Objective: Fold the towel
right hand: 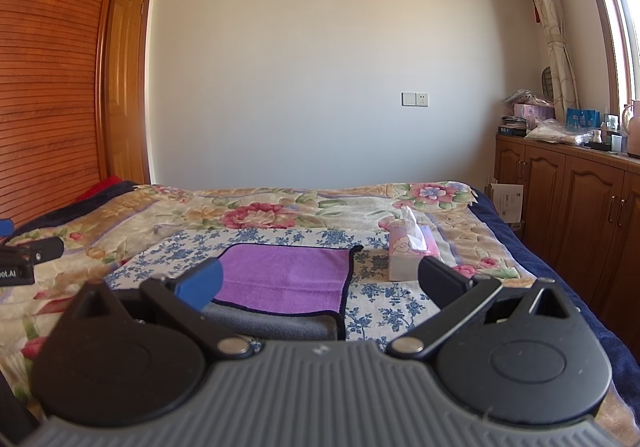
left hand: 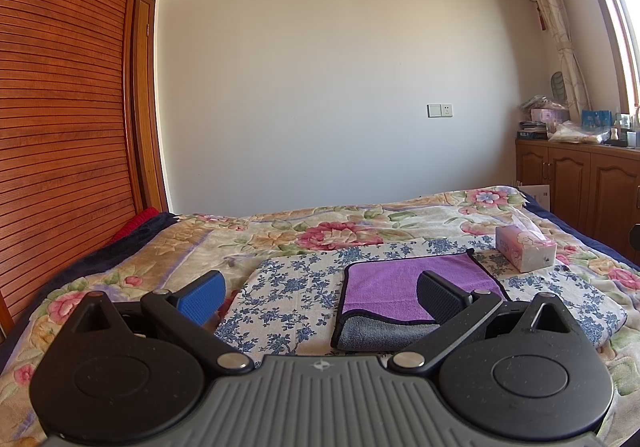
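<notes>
A purple towel (left hand: 384, 281) with a dark border and grey underside lies folded on a blue-flowered cloth (left hand: 292, 287) on the bed. It also shows in the right wrist view (right hand: 288, 279). My left gripper (left hand: 320, 297) is open and empty, held above the cloth at the towel's near left. My right gripper (right hand: 320, 285) is open and empty, above the towel's near right part. The left gripper's tip shows at the left edge of the right wrist view (right hand: 28, 251).
A pink tissue box (left hand: 524, 247) stands on the bed right of the towel, also in the right wrist view (right hand: 410, 251). A slatted wooden wardrobe (left hand: 60, 127) is on the left, wooden cabinets (right hand: 572, 207) on the right. A floral quilt (right hand: 280, 211) covers the bed.
</notes>
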The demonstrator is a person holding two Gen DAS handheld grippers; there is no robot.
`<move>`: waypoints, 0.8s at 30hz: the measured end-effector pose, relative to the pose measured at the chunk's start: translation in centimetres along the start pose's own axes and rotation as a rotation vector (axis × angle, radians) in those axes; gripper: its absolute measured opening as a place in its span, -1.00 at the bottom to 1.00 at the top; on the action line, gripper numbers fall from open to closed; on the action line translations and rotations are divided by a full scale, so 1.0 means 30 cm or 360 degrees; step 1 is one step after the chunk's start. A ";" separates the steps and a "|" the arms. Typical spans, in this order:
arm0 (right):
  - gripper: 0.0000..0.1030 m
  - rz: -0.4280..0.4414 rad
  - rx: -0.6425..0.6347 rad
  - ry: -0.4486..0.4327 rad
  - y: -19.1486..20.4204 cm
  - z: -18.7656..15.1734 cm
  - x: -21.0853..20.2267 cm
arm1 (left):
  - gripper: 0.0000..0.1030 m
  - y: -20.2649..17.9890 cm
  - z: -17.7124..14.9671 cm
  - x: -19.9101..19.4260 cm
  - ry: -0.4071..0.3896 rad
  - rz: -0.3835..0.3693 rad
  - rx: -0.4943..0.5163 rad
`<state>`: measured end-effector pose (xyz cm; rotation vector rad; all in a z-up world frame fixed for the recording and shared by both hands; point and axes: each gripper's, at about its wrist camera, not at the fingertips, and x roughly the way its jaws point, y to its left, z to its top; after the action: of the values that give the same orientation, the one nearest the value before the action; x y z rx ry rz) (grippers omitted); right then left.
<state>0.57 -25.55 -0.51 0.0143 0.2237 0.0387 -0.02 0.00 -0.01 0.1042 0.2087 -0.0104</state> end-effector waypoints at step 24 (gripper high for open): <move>1.00 -0.0001 0.0001 -0.0002 0.000 -0.011 -0.002 | 1.00 0.000 0.000 0.000 0.0000 0.0000 0.0000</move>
<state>0.43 -25.53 -0.81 0.0148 0.2225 0.0380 -0.02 0.00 -0.01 0.1041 0.2087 -0.0105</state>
